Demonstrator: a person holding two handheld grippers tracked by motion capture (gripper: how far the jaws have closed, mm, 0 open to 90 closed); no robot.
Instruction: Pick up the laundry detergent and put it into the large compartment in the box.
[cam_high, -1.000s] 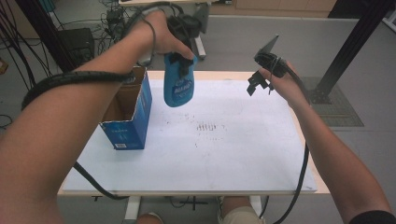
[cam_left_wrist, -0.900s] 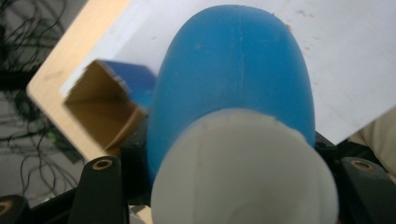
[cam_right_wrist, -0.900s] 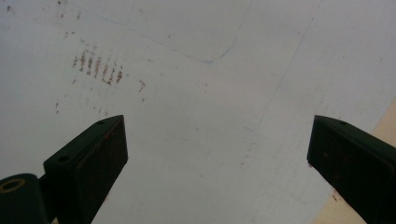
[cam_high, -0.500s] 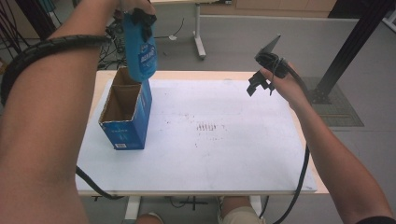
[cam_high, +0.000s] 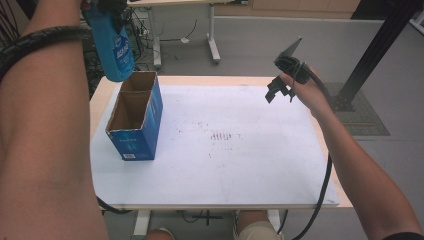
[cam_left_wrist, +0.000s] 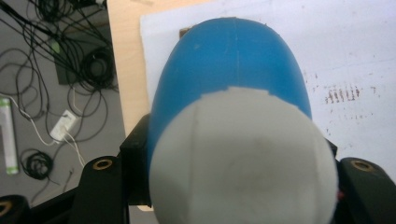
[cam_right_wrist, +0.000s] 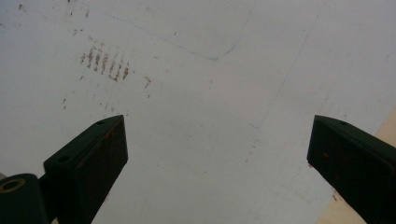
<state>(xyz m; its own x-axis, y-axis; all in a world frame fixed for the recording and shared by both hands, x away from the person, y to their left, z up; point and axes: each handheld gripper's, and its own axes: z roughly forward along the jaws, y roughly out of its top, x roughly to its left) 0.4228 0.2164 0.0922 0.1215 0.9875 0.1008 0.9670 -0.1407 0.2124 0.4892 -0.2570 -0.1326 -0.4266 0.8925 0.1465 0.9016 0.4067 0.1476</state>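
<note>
A blue bottle with a white cap hangs high above the far left of the table, cap end up, held by my left gripper. In the left gripper view the bottle sits between the jaws, its white cap nearest the camera. An open blue cardboard box stands below it on the white sheet; the bottle's lower end hovers just above the box's far compartment. My right gripper is held in the air over the table's far right, open and empty.
The white sheet carries faint reddish marks in the middle. Cables and a table leg lie on the floor beyond the far edge. A black post rises at the far right. The right gripper's cable trails off the right edge.
My left gripper has carried the blue bottle from mid-table leftward and up, to above the box. The right gripper has stayed in place, open.
</note>
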